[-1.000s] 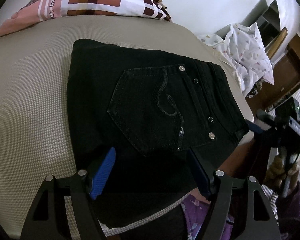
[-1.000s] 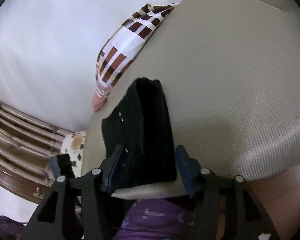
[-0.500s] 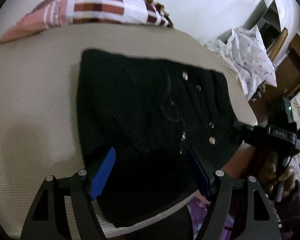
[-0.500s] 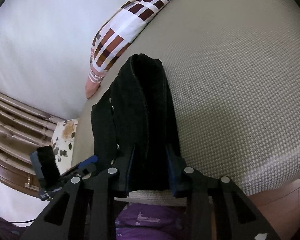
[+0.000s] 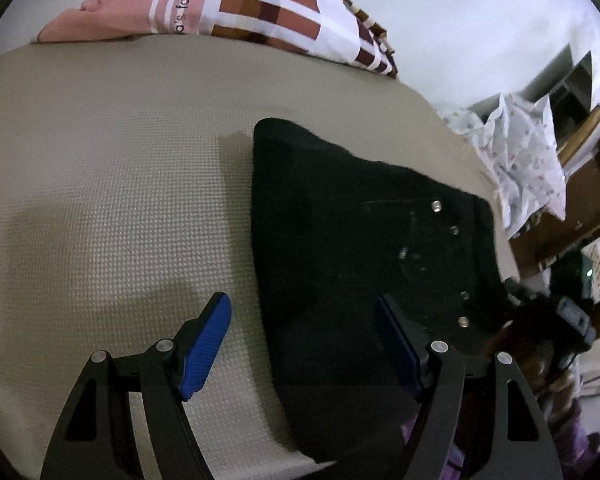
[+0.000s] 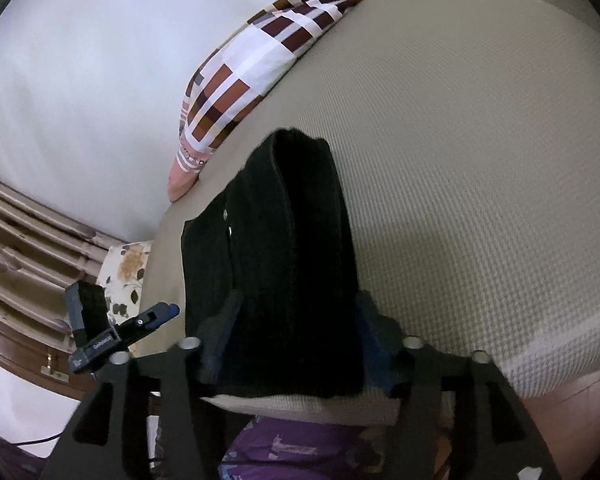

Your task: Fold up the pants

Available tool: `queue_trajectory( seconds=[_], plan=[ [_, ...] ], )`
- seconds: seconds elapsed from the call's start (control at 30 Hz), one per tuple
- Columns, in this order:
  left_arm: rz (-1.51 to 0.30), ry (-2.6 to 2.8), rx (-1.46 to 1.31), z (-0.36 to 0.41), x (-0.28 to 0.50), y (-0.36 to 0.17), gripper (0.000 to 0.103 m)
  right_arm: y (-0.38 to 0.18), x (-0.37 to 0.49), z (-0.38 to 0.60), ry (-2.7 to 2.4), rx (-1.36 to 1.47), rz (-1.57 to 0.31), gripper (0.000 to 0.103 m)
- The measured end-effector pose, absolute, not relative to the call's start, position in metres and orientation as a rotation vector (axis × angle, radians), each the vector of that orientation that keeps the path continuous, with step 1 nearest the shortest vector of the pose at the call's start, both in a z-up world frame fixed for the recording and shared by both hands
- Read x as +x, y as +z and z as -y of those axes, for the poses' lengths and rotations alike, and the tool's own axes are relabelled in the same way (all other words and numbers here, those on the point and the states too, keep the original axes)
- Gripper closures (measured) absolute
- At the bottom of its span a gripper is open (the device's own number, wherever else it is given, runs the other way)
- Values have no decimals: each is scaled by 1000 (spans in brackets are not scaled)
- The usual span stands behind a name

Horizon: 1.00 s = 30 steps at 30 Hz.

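The black pants lie folded into a compact rectangle on the beige textured bed, back pocket and rivets facing up. My left gripper is open above the bed, its left blue pad over bare cover and its right pad over the pants' near part. In the right wrist view the pants show as a thick folded stack. My right gripper is open, with a finger on each side of the stack's near end at the bed edge. The other gripper also shows at far left.
A plaid pillow lies at the far end of the bed, also in the right wrist view. White patterned cloth and wooden furniture stand to the right. A wooden slatted headboard is at left. The bed edge runs just below the grippers.
My left gripper has shifted left and back, so the pants now sit right of centre. My right gripper narrowed around the stack's end half a second ago and has now widened again.
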<state>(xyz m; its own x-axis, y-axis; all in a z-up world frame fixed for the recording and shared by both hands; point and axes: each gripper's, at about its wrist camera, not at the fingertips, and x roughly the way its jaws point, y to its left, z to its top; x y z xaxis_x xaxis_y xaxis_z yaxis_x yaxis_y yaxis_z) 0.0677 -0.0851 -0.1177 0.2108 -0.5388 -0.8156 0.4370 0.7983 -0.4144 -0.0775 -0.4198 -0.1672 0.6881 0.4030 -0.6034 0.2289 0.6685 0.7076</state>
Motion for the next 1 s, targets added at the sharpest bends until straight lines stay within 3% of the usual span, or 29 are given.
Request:
queue_trajectory(
  seconds=[0.73,1.0],
  plan=[
    [-1131,-684,201,127,69,-128,27,-179,-18,415,221,704,-913,36],
    [-1130,-685,228,135,70,-132,21,-180,-21,420,262,768,-916,25]
  ],
)
